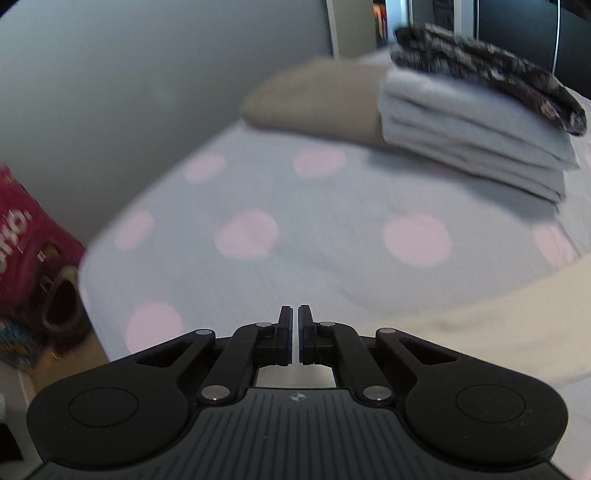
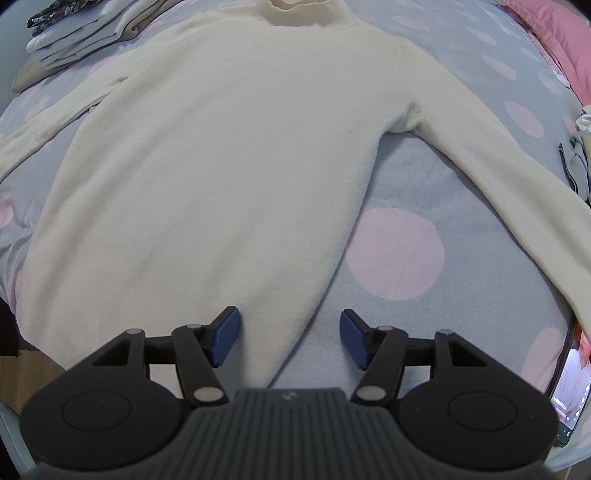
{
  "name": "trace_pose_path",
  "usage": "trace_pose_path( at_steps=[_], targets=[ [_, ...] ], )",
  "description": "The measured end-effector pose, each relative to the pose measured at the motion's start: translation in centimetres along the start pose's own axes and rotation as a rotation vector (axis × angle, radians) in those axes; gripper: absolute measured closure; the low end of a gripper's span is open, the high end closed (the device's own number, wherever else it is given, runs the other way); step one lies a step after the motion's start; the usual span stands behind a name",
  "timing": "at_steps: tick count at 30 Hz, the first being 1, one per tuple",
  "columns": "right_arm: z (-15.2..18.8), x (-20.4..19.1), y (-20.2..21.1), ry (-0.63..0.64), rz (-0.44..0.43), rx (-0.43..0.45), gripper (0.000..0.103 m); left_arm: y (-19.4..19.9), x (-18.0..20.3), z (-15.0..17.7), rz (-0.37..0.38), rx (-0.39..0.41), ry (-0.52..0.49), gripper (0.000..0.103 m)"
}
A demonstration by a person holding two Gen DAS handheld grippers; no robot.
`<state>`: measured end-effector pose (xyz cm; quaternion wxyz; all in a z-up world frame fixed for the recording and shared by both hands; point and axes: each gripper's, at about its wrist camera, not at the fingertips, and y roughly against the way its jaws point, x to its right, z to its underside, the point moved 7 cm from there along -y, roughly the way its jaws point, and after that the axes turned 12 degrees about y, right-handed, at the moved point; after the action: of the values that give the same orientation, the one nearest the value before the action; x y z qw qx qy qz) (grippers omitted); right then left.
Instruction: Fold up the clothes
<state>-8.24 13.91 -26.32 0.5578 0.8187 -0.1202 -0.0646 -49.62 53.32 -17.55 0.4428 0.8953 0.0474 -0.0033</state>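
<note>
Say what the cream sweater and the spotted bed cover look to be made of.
Cream sweater: probably a soft fine knit, matte and slightly fuzzy, with a ribbed collar. Spotted bed cover: likely a napped or terry-like cloth, grey with pink dots; its surface looks pebbly.

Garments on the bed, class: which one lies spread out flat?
The cream knitted turtleneck sweater, sleeves stretched out to both sides. The others sit folded in a stack of pale and dark patterned clothes by its shoulder.
</note>
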Motion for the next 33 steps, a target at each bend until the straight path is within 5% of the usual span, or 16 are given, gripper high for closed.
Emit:
trace_pose_path(
  at_steps=[5, 12, 26, 27, 29, 33],
  targets=[
    [0.1, 0.2, 0.2, 0.005, 0.004, 0.004, 0.039, 0.4, 0.6, 0.6, 0.021, -0.012, -0.020, 0.101],
    [0.3, 1.0, 0.9, -0.048, -0.005, 0.017, 0.039, 3.0, 5.4, 4.1, 0.199, -0.114, -0.140, 0.099],
    [2.9, 0.2, 1.2, -0.192, -0.108, -0.025, 0.042, 11.9, 15.1, 19.4, 0.551, -0.334, -0.447, 0.081],
    [3.0, -0.1, 1.2, -0.192, -0.117, -0.022, 0.045, 12.3, 15.5, 20.5, 0.563, -0.351, -0.475, 0.081],
    [2.7, -0.7, 1.3, -0.190, -0.147, -0.006, 0.080, 12.8, 16.2, 22.0, 0.570, -0.363, -0.534, 0.081],
    [2.2, -0.8, 2.0, -0.195, -0.153, 0.029, 0.094, 13.5, 16.7, 22.2, 0.565, -0.314, -0.571, 0.081]
  ],
)
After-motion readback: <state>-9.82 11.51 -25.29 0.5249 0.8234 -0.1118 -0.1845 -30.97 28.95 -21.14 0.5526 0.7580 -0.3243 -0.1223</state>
